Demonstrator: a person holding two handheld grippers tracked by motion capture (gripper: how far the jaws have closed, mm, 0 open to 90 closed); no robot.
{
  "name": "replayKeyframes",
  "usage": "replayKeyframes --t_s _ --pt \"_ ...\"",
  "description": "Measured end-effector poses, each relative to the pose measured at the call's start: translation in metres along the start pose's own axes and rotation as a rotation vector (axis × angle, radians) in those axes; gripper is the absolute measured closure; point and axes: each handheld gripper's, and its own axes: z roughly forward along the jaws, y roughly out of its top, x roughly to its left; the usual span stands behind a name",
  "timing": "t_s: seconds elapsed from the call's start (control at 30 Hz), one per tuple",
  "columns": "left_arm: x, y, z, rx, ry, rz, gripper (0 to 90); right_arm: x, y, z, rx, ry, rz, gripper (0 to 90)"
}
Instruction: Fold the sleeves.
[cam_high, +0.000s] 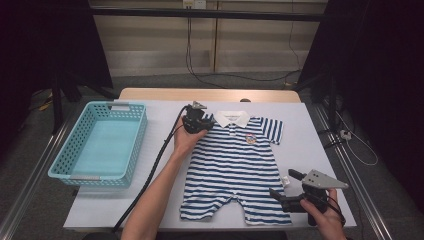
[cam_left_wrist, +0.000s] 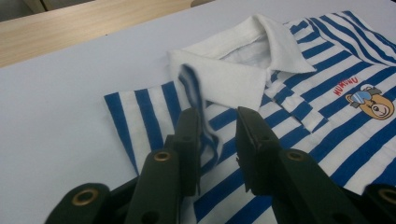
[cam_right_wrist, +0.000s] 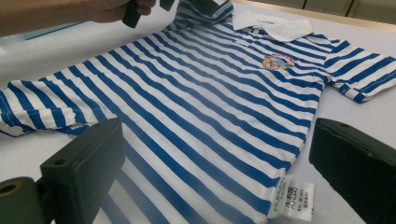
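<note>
Your counter (cam_high: 150, 210) carries a white sheet, and on its left side sits the turquoise basket (cam_high: 131, 145), well apart from your work. The blue-and-white striped romper (cam_high: 235, 170) lies flat in the middle of the counter, its white collar (cam_high: 232, 118) toward the far edge and its legs toward you, with a bear badge (cam_high: 250, 138) on the chest. Your left gripper (cam_high: 196, 122) rests at the romper's far left shoulder, just beside the collar; its fingers (cam_left_wrist: 189, 140) stand a little apart, with a raised fold of the striped sleeve (cam_left_wrist: 194, 100) between them, lying against one finger while the other stands clear of it. Your right gripper (cam_high: 287, 192) sits at the romper's near right side, its fingers (cam_right_wrist: 88, 158) spread wide and holding nothing, with the striped cloth and its small white care label (cam_right_wrist: 294, 200) lying flat between them.
</note>
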Motion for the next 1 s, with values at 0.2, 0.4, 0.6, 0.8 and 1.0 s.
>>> replayKeyframes --t_s 0.2,0.4,0.6,0.8,1.0 --pt "0.007 0.001 -0.013 0.008 0.003 0.023 58.1 0.000 0.000 0.000 0.000 -0.001 -0.001 3.1" --pt "0.011 -0.006 -0.023 -0.004 -0.002 0.019 52.6 0.000 0.000 0.000 0.000 -0.001 -0.002 3.1" --pt "0.015 -0.012 -0.033 -0.008 0.026 0.024 52.7 0.000 0.000 0.001 0.001 -0.002 -0.003 3.1" --pt "0.018 -0.019 -0.038 0.020 -0.005 0.015 64.4 0.000 0.000 0.001 0.004 -0.005 0.002 3.1" --pt "0.003 -0.019 -0.036 0.016 -0.003 0.068 86.4 0.000 0.000 0.001 0.007 -0.006 0.003 3.1"
